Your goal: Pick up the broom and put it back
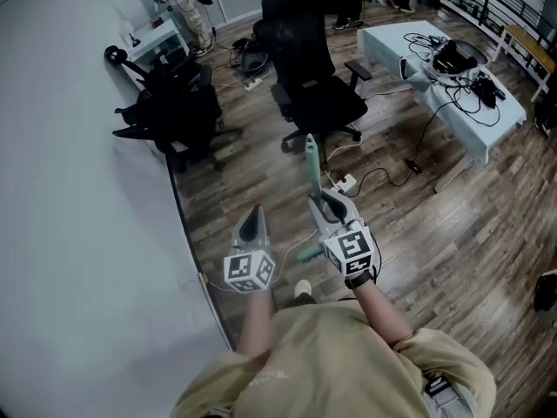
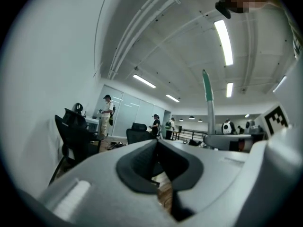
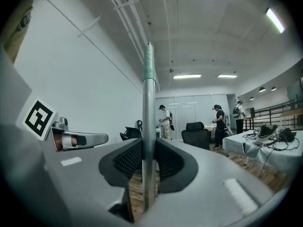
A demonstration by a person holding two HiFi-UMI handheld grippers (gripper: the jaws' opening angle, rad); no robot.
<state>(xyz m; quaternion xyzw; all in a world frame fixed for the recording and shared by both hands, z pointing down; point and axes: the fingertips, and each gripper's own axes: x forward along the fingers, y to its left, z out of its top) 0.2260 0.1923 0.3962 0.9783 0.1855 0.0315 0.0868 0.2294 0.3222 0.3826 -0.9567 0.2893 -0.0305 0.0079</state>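
The right claw point(image 1: 325, 202) is clamped on the broom point(image 3: 148, 126), gripping its handle, which stands upright between the pads. The handle's green top end points toward the black office chair point(image 1: 313, 68) just beyond it. The left claw point(image 1: 254, 219), on the side away from the chair, has its jaws together and holds nothing.
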